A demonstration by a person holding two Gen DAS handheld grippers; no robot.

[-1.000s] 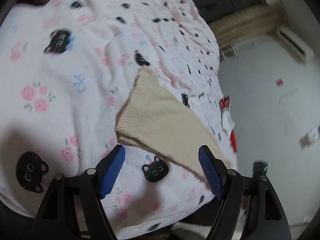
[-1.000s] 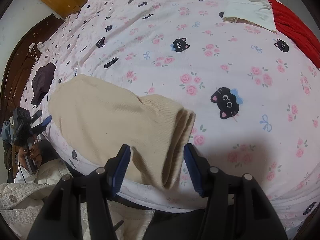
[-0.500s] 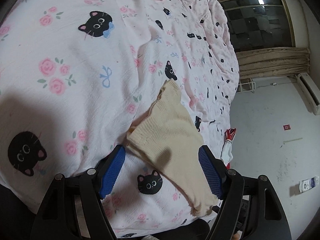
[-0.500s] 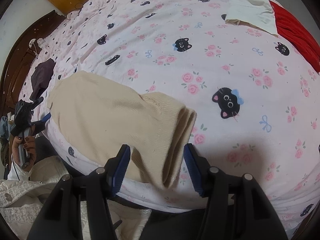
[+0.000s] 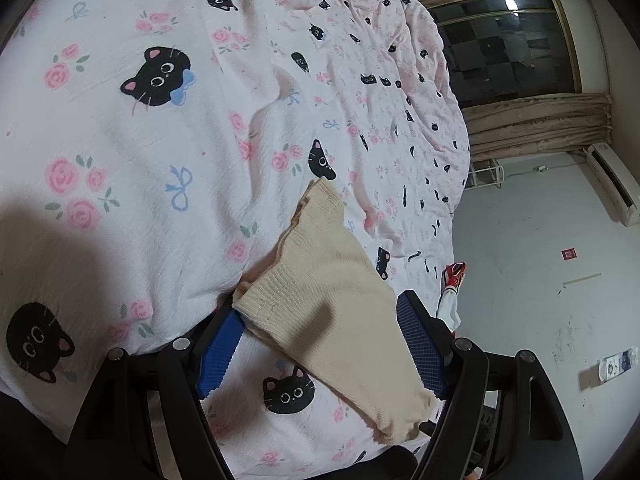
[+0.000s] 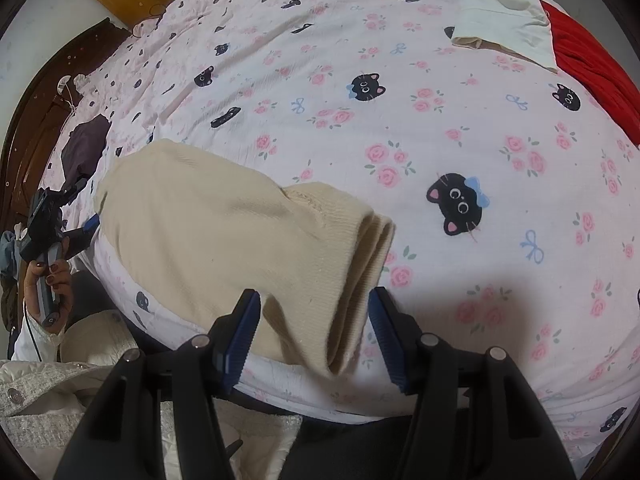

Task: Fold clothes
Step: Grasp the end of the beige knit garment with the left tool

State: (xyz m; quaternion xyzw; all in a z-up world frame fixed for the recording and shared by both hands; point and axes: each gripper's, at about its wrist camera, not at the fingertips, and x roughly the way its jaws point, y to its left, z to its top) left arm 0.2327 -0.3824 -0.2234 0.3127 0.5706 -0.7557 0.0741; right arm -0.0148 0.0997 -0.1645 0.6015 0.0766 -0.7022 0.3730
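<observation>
A cream knit garment (image 6: 224, 232) lies folded on the cat-and-rose bed sheet (image 6: 440, 128), near the bed's edge. Its thick folded end (image 6: 364, 256) reaches down between the blue pads (image 6: 386, 336) of my right gripper (image 6: 316, 340), which stands open just above it. In the left wrist view the garment's other end (image 5: 328, 304) lies between the pads (image 5: 220, 348) of my left gripper (image 5: 320, 344), also open; a ribbed corner sits beside the left pad. From the right wrist view, a hand holds the left gripper (image 6: 80, 232) at the garment's far side.
A red and white garment (image 6: 512, 20) lies at the bed's far right, a dark one (image 6: 84, 148) near the wooden headboard (image 6: 36, 120). The person's pale jacket (image 6: 60, 392) is beside the bed edge. A window (image 5: 508, 48), curtains and a white wall show beyond the bed.
The left gripper rolled and closed in on the cream garment, whose end now lies between its pads. The right gripper and the garment's folded end have not moved.
</observation>
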